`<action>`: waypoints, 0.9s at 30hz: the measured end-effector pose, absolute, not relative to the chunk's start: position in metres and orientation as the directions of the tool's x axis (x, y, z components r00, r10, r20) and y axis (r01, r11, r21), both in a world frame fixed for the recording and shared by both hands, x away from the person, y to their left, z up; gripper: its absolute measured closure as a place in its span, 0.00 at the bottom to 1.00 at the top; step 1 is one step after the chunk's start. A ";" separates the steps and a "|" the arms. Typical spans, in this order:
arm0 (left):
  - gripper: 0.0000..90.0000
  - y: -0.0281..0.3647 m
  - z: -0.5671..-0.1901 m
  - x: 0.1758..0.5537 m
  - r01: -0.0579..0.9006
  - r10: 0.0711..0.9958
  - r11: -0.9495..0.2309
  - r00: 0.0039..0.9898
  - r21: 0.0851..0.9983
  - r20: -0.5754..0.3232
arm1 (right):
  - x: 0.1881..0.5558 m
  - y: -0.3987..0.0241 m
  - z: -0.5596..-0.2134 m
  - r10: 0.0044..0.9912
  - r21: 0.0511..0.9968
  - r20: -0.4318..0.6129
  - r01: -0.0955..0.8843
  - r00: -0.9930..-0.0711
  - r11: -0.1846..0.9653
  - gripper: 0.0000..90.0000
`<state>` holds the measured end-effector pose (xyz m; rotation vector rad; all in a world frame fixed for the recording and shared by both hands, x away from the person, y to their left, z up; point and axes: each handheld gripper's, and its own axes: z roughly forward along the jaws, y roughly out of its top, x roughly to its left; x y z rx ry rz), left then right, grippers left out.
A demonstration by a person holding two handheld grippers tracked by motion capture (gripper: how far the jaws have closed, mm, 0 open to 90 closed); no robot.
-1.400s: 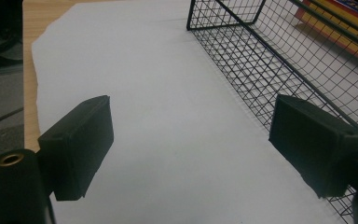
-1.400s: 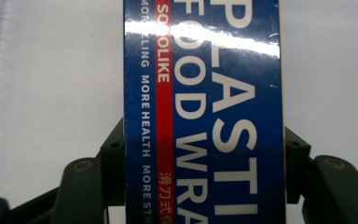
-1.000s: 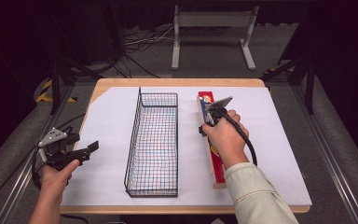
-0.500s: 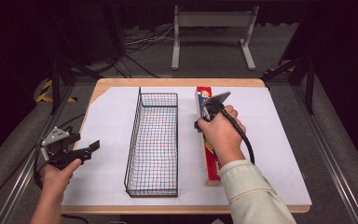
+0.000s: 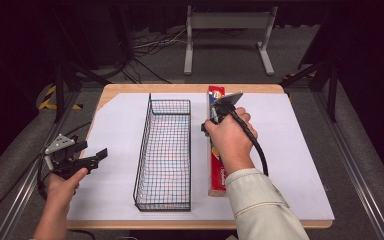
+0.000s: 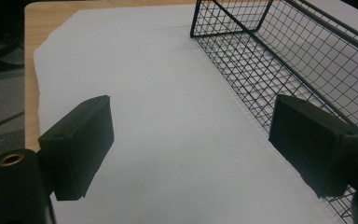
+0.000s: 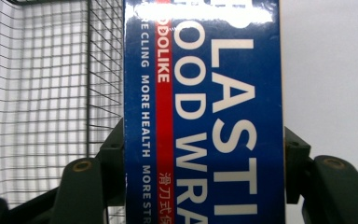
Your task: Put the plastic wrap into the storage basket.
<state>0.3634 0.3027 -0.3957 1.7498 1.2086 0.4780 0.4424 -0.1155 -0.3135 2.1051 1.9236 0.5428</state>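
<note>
Cardboard makes the plastic wrap box (image 5: pixel 217 150) stiff, light and glossy, so we judge a grip across its narrow width sound, though the slick faces may slip. It lies lengthwise on the desk (image 5: pixel 290 150), just right of the wire basket (image 5: pixel 164 155). The right tongs (image 5: pixel 219 114) clamp its two long sides, hand atop, pointing away from the person. The left tongs (image 5: pixel 87 159) hover open and empty at the desk's left edge.

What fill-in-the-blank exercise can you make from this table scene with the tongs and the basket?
1. The right tongs are closed on a long ____ box.
2. The wire basket holds ____.
3. The box lies to the ____ of the basket in the high view.
4. The left tongs stand ____.

Missing words: plastic wrap; nothing; right; open
</note>
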 end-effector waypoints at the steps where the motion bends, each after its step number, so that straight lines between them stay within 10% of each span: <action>1: 0.16 0.302 -0.396 0.364 0.519 0.879 -0.088 0.442 0.850 -0.179 | 0.442 -0.113 -0.311 0.989 0.417 0.122 0.901 0.079 -0.123 0.44; 27: 0.16 0.305 -0.403 0.371 0.531 0.878 -0.066 0.433 0.844 -0.204 | 0.440 -0.065 -0.297 0.977 0.409 0.175 0.894 0.120 -0.183 0.44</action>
